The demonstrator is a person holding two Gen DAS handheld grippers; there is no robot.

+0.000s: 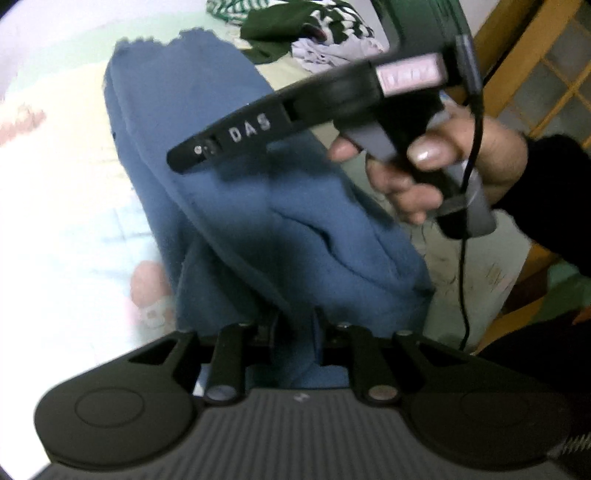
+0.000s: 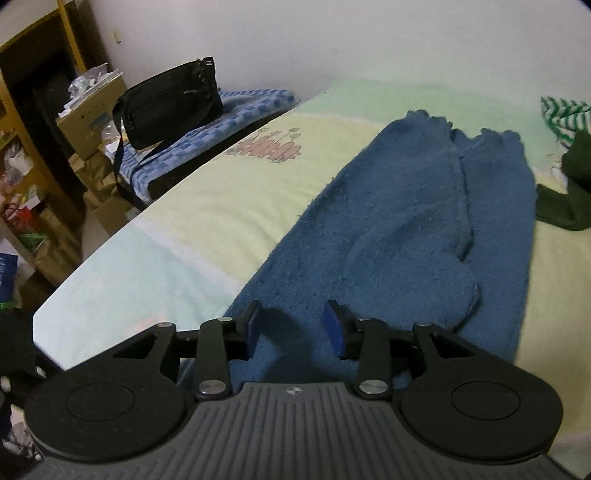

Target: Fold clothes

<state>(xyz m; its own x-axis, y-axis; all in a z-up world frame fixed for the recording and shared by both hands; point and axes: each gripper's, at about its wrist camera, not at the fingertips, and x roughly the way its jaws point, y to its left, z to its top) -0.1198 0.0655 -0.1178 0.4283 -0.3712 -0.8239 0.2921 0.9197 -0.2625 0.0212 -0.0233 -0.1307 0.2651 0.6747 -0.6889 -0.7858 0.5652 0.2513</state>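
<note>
My left claw [image 1: 295, 332] is pinching a fold of the blue trousers [image 1: 229, 177] at the near end, its jaws pressed together on the cloth. I judge this anchors the near end so the rest stays put while the other side is worked.

My right claw [image 2: 293, 325] is spread with nothing between its pads, hovering just above the near part of the blue trousers. In the left view it is carried by my hand [image 1: 443, 166] over the cloth.

The trousers lie lengthwise on the bed [image 2: 207, 199], legs side by side, hems at the far end. Other clothes [image 1: 317, 26] wait beyond them.
</note>
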